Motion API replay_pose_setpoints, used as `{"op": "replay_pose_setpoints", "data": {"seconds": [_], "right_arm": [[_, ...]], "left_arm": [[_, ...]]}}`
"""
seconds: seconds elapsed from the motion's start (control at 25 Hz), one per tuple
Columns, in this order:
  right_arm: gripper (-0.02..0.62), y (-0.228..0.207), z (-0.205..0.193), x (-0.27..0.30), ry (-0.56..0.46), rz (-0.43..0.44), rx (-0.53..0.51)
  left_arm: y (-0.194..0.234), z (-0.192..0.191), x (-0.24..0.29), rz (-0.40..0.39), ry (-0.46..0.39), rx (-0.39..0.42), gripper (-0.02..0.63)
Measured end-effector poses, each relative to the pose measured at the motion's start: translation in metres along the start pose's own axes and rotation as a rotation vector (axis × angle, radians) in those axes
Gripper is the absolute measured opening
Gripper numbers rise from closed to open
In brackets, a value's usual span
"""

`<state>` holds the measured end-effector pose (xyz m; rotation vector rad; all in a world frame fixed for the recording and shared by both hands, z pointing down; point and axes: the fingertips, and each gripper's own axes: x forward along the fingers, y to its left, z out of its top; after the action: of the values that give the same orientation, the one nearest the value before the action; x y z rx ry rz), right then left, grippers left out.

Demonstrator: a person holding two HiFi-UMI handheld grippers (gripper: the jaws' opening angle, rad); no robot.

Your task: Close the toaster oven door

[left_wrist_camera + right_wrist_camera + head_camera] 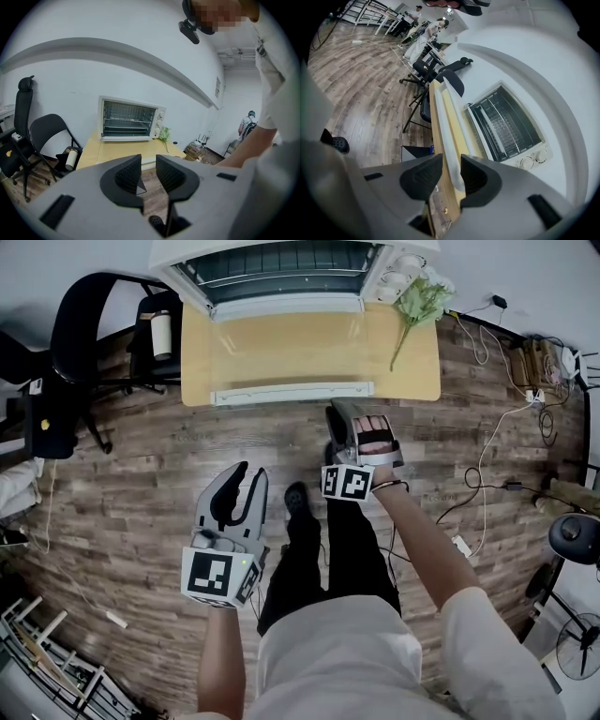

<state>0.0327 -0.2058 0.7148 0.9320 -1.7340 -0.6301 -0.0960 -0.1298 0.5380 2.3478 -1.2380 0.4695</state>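
Note:
The white toaster oven [281,263] stands at the back of a wooden table [408,367]. Its glass door [286,352] lies open and flat, with the white handle [291,393] at the table's front edge. My right gripper [339,409] is at that handle near its right end. In the right gripper view the handle [443,112] runs into the narrow gap between the jaws of the right gripper [449,176]; I cannot tell whether they touch it. My left gripper [246,479] hangs over the floor, slightly open and empty. From the left gripper [148,171] the oven [129,119] shows its racks.
A green plant sprig [417,301] lies at the table's right, next to the oven knobs. A black office chair [84,315] and a folding chair with a bottle [162,334] stand to the left. Cables [497,456] trail over the wooden floor at the right.

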Motion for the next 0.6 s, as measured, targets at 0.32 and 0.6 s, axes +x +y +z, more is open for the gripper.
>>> {"op": "replay_pose_setpoints", "data": {"seconds": [0.32, 0.6], "right_arm": [[0.114, 0.002, -0.006, 0.012, 0.023, -0.025, -0.025], [0.101, 0.002, -0.01, 0.018, 0.049, -0.063, -0.054]], "left_arm": [[-0.002, -0.009, 0.002, 0.005, 0.023, -0.01, 0.08], [0.0, -0.012, 0.001, 0.018, 0.028, -0.019, 0.079]]}}
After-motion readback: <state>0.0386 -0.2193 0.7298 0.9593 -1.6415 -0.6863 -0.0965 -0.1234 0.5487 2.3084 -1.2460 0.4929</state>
